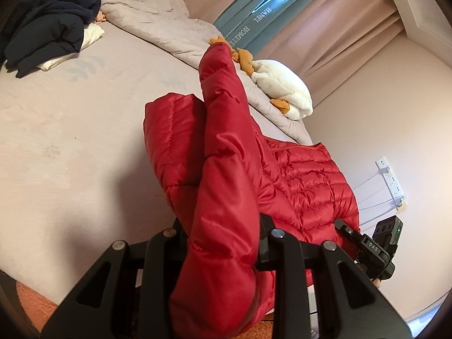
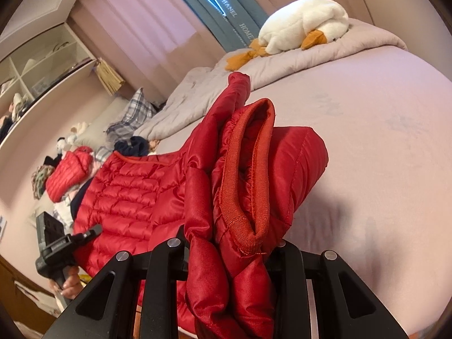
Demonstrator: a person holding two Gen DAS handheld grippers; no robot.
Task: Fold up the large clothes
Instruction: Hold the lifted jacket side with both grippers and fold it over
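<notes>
— Over the near edge of the bed (image 1: 56,130), we have the red puffer jacket (image 1: 305,180) lifted between us, its quilted body sagging across the gap while both ends are gripped.

— What have the left gripper (image 1: 223,243) fingers got?

— They're pinching a fat, smooth sleeve section that runs up and away from us. The right gripper (image 2: 231,254) fingers are clamped on a thick bunch too: a sleeve with its ribbed cuff (image 2: 245,175) open toward the lens, plus more padded fabric beside it.

— So how far along are we?

— Early to middle, we'd judge. The sleeves look gathered against the body, but nothing lies flat yet; we'd still need to lay it on the mattress, fold the body over, and press the puff down.

— And the rest of the load?

— A dark pile (image 1: 48,25) sits at the far corner, and another red jacket (image 2: 70,175) waits on a heap beyond the bed. The plush duck (image 2: 305,25) on the crumpled quilt isn't in our way.
</notes>
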